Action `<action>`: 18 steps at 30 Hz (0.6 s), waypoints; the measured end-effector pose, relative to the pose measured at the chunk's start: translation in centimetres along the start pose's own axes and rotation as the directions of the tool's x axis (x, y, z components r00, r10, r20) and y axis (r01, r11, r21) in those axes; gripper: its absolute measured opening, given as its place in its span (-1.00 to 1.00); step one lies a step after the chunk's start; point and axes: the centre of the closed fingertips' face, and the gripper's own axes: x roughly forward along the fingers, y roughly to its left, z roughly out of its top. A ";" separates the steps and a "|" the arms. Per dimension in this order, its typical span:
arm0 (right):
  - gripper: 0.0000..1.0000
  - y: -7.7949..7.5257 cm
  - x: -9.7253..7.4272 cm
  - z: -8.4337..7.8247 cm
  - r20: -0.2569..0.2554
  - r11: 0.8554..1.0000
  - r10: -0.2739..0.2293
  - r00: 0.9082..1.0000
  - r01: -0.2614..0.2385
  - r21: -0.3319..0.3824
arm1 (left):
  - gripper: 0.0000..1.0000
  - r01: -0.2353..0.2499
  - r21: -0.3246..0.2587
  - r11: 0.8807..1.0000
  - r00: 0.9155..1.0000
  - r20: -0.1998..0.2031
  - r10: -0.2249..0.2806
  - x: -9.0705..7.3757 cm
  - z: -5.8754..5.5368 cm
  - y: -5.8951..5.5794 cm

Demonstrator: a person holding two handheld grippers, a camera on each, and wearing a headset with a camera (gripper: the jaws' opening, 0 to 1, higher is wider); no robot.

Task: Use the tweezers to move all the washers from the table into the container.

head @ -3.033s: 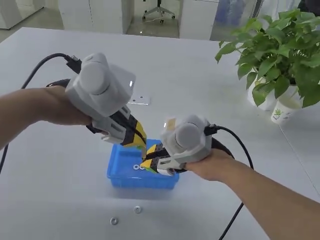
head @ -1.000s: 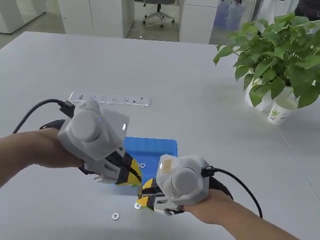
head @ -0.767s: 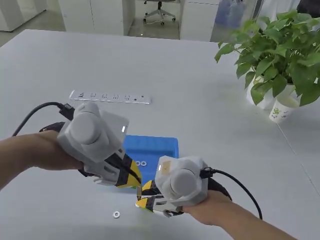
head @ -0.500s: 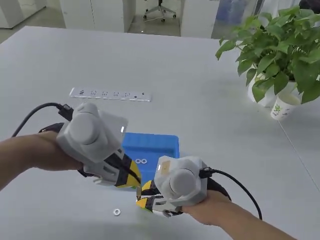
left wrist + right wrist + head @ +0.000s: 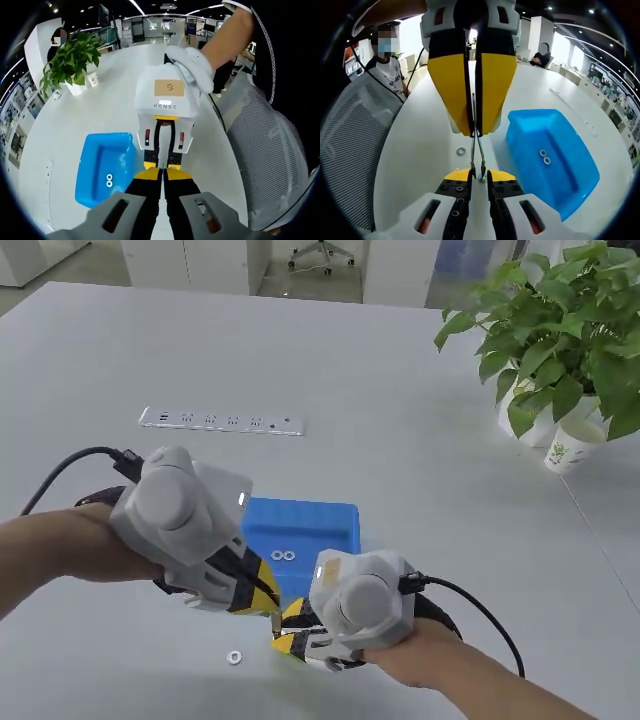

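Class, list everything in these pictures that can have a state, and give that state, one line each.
Blue plastic container: open-topped, upright on the white table.
Two small metal washers: lying inside the container.
Loose metal washer: on the table, not collected.
Left gripper: shut on thin metal tweezers.
Tweezers: clamped, tips towards the table.
Right gripper: jaws close around the tweezer tips; squeeze unclear.

You're at a broad pale-grey table (image 5: pixel 400 390), matte and evenly lit. A white power strip (image 5: pixel 220 421) lies flat toward its far left. A leafy potted plant (image 5: pixel 560 330) stands at your far right, with a paper cup (image 5: pixel 567 452) just beside its pot. Beyond the far edge are white cabinets (image 5: pixel 180 255) and an office chair base (image 5: pixel 322 254). Behind you is a grey mesh chair (image 5: pixel 355 150). Strip lights (image 5: pixel 137 6) run across a dark ceiling.
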 end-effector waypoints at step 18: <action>-0.78 0.3 0.2 0.2 0.008 1.000 0.011 1.000 -0.011 0.015 | -0.90 0.007 -0.011 1.000 1.000 0.006 -0.007 0.1 0.1 -0.1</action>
